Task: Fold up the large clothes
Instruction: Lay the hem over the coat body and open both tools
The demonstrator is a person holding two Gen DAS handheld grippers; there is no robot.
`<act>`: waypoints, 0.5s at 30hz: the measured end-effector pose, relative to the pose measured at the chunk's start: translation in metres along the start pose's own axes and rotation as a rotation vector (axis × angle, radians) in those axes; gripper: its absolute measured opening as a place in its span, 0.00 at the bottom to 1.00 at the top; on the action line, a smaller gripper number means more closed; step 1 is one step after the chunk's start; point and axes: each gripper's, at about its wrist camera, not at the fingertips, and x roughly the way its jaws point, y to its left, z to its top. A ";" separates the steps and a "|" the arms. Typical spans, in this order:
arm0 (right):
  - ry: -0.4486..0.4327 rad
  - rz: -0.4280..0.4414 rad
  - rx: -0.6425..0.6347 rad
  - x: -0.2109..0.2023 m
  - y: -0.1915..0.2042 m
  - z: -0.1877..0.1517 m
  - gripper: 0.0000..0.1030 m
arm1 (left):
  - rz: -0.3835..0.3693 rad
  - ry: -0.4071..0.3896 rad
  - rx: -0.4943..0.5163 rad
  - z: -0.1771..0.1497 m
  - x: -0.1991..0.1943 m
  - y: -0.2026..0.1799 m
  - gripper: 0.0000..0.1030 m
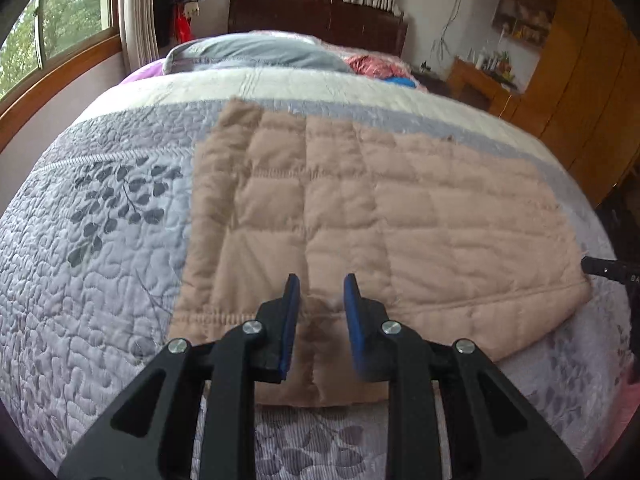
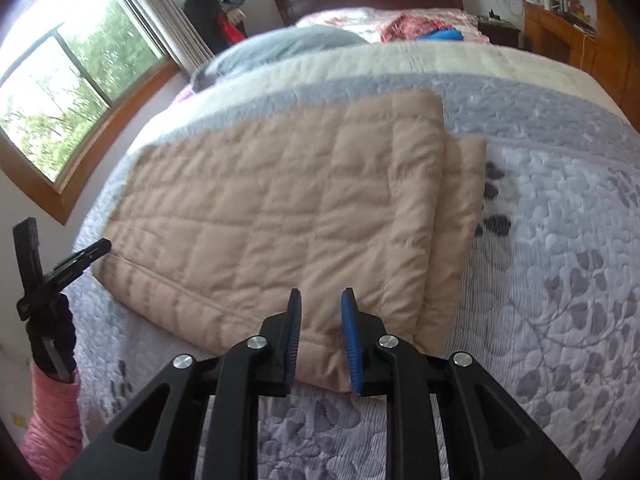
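Both grippers tilt down over the near edge of the jacket (image 1: 360,208), left gripper (image 1: 322,284) and right gripper (image 2: 321,298) each with jaws slightly apart, pads clear of fabric, nothing gripped.

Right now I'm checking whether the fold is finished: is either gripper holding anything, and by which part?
Nothing is held. The left gripper and right gripper stand open over the near edge of the folded beige quilted garment.

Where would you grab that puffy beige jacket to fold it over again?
Take the beige jacket by its near edge, coming from the foot of the bed. That edge is thick, raised and faces both claws, left claw and right claw, which hover open just above it.
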 end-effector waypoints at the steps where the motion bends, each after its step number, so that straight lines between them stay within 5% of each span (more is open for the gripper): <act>1: 0.017 -0.013 0.006 0.009 -0.002 -0.001 0.20 | 0.001 0.016 -0.002 -0.003 0.006 0.001 0.22; 7: 0.049 -0.026 0.027 0.043 -0.008 -0.005 0.16 | -0.022 0.041 0.013 -0.016 0.035 0.011 0.23; 15: 0.042 -0.031 0.042 0.036 -0.009 -0.004 0.20 | -0.003 0.053 -0.003 -0.014 0.024 0.002 0.21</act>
